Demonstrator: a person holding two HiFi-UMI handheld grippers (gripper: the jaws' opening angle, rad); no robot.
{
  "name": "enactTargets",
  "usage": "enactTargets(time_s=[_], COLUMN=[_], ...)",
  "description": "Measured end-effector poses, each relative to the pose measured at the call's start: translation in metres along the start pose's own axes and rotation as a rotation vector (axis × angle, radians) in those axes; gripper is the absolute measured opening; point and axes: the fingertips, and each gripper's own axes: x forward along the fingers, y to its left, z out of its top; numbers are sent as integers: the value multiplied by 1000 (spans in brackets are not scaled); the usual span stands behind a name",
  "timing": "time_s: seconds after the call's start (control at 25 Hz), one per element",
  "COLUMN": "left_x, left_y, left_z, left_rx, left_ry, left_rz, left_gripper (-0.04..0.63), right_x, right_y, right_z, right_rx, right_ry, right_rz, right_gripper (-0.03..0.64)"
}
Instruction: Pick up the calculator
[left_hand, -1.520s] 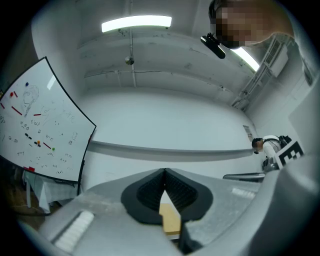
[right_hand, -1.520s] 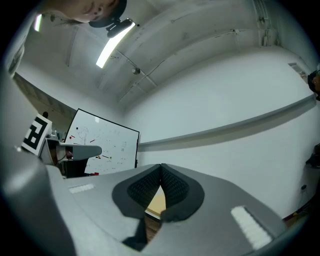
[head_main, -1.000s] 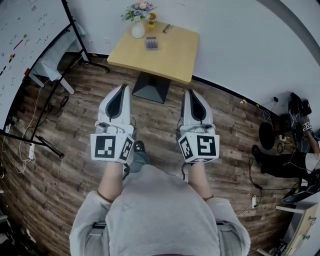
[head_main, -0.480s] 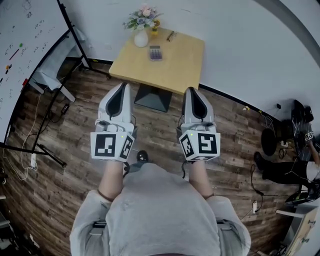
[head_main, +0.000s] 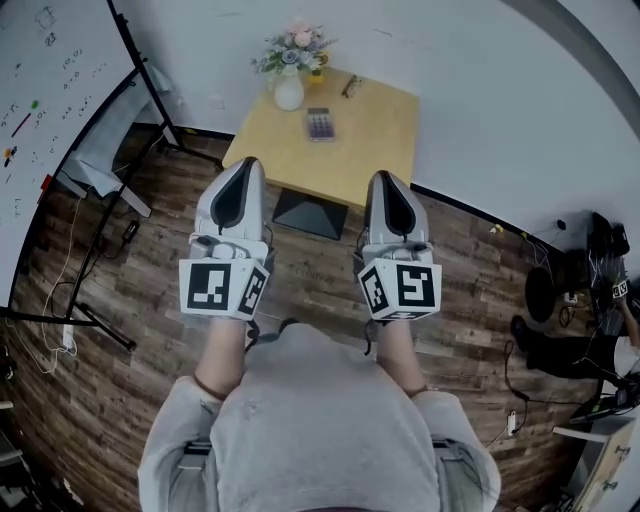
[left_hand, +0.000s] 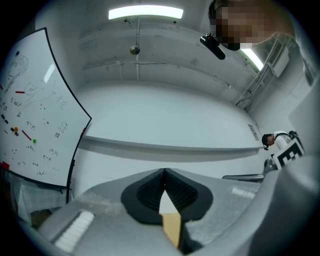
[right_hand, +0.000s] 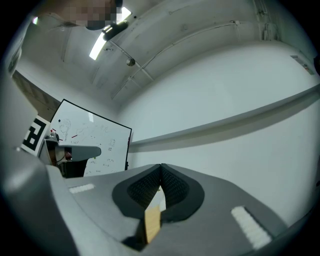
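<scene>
A small grey calculator (head_main: 320, 124) lies flat on a square wooden table (head_main: 370, 140) against the white wall, seen in the head view. My left gripper (head_main: 245, 166) and right gripper (head_main: 385, 180) are held side by side in front of the table's near edge, both pointing toward it. Each one is shut with nothing between its jaws. In the left gripper view my left gripper (left_hand: 164, 172) shows closed black pads, and only a sliver of table is visible behind them. My right gripper (right_hand: 160, 168) looks the same in the right gripper view. The calculator is in neither gripper view.
A white vase of flowers (head_main: 290, 90) and a pair of glasses (head_main: 351, 86) stand at the table's far side. A whiteboard (head_main: 45, 110) on a stand is at the left. Cables and a seated person's legs (head_main: 560, 340) are at the right, on the wooden floor.
Both grippers and my body have moved forward toward the table. The table and calculator now sit nearer and lower in the head view. Jaws stay shut.
</scene>
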Motion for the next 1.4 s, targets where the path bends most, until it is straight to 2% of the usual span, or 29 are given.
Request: enactTargets(time_s=[0.24,0.4,0.6,0.72,1.08,1.4], left_x=[20,30,46,57,93,148], left_y=[22,35,23,22,43,61], left_z=[-6,-14,-26,-34,-53,-62], left_rx=[14,-9,-27,-40,-32,-29], left_ry=[7,13,26,38,52,42], left_rz=[-23,-31,-92,-103,-68,-35], left_gripper=[5,5,5,5,6,5], right_x=[28,36,37,43,87,147], right_y=[5,8,-6,-13,-33,-59], right_z=[-9,-17,-25,-29,-43,-46], right_rx=[12,-2,-5,-8,3,5], right_ry=[-8,1,28,39,38,27], right_rz=[-17,-28,-72,-82,-65,-36], right_gripper=[0,0,0,0,0,0])
